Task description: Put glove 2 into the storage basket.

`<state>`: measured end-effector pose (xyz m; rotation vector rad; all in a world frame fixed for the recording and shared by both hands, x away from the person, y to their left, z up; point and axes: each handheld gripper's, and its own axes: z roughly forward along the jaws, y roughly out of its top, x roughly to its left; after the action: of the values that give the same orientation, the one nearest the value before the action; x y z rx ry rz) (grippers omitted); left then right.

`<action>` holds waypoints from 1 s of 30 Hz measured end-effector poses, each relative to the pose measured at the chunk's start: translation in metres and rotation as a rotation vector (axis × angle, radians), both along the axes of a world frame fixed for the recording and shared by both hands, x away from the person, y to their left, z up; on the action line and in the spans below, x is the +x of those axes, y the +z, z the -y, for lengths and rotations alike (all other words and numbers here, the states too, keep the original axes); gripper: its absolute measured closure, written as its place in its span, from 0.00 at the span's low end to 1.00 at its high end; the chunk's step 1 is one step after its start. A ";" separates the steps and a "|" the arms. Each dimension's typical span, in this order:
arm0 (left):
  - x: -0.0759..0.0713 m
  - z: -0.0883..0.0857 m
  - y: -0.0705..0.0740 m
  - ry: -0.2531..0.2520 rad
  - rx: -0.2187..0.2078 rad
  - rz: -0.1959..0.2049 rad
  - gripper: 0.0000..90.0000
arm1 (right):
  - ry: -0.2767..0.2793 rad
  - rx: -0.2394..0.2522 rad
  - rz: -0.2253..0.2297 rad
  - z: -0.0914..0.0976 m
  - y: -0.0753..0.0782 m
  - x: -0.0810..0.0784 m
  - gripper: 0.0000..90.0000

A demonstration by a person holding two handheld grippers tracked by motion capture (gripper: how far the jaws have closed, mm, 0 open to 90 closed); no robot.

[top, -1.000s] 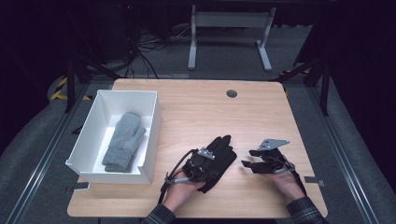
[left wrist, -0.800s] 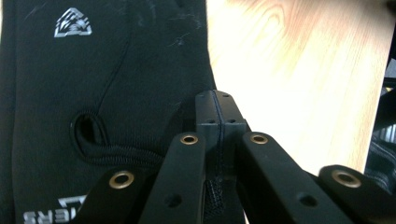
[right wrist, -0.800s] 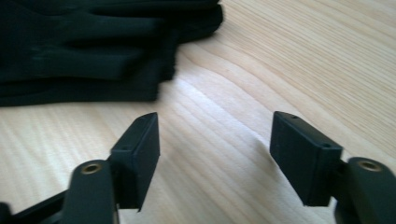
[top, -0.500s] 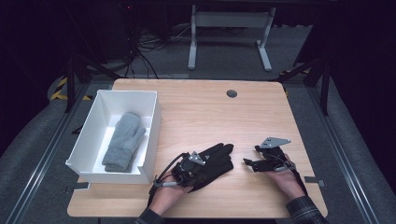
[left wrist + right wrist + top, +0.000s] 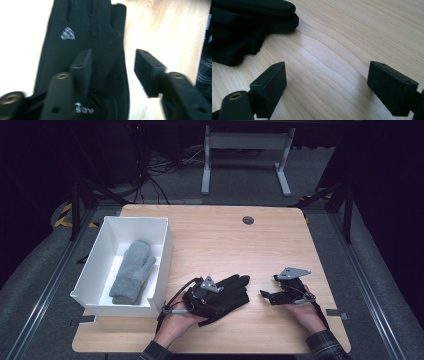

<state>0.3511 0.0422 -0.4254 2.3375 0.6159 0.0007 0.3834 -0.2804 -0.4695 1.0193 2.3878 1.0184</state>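
A black glove [image 5: 234, 290] lies flat in layers on the wooden table [image 5: 220, 235], fingers pointing away from me. My left gripper [image 5: 212, 295] hovers over its cuff end. In the left gripper view the glove [image 5: 85, 37] shows a small grey logo. There the left gripper [image 5: 113, 58] is open, one jaw above the fabric and the other above bare wood. Its jaws have just been opening and no pad presses the glove. My right gripper [image 5: 265, 296] sits to the glove's right, open. In its own view the right gripper [image 5: 328, 67] has just been opening over bare wood, with the glove's fingertips [image 5: 249, 20] ahead.
A white box [image 5: 100, 265] stands at the table's left with a grey mitten [image 5: 132, 270] inside it. A dark round grommet [image 5: 248, 220] sits near the far edge. A metal stand [image 5: 245, 150] is on the floor beyond the table.
The left gripper's jaws have opened and let go of the black glove, and the hand has lifted slightly. The right gripper's jaws have spread wider in place.
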 end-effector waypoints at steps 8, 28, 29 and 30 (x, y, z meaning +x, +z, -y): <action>0.022 0.010 -0.003 0.003 0.044 0.064 0.26 | 0.000 0.001 0.000 0.000 0.000 0.000 0.18; 0.039 0.012 -0.028 0.001 0.090 -0.002 0.23 | -0.001 0.000 0.000 -0.001 0.000 0.000 0.18; 0.038 0.012 -0.028 -0.004 0.089 -0.005 0.26 | -0.001 0.000 0.000 -0.001 0.000 0.000 0.18; 0.038 0.012 -0.028 -0.011 0.087 -0.005 0.28 | -0.001 0.000 0.000 -0.001 0.000 0.000 0.18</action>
<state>0.3886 0.0298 -0.4530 2.4250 0.6173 0.0166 0.3831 -0.2797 -0.4696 1.0204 2.3872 1.0180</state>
